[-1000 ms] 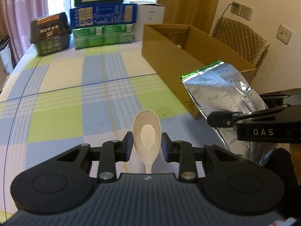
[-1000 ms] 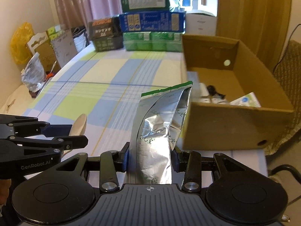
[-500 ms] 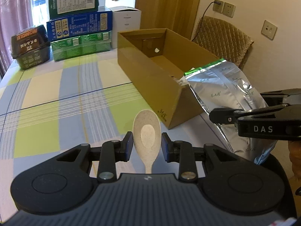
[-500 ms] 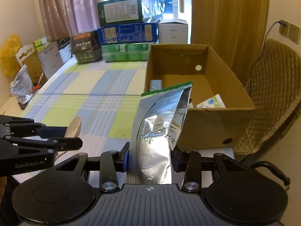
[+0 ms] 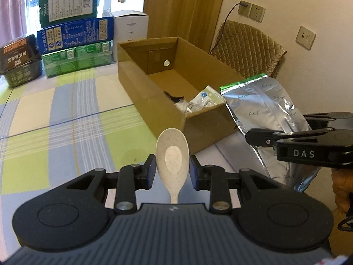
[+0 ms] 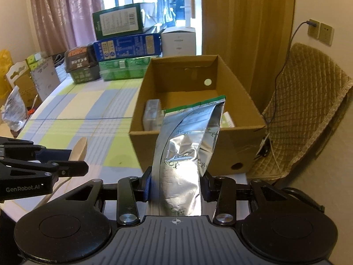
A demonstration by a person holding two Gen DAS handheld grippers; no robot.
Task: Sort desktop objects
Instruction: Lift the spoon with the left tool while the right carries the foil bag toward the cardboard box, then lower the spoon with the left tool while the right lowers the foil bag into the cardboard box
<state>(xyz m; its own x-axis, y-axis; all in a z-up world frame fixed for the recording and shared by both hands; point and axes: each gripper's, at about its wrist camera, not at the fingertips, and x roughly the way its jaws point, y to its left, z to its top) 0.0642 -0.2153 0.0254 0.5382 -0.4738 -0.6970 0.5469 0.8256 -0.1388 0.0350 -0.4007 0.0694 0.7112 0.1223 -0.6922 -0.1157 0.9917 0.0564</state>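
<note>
Now the left tongs pinch a speckled cream spoon by its bowl, held above the checked desk near the cardboard box. Beside them, the right tongs clamp a silver foil pouch upright, just before the box's near wall.

On the table, far end: stacked cartons. Right of centre, an open cardboard box, small packets inside. Right of the box, off the table, a chair. Near the box: spoon left, foil bag right.
</note>
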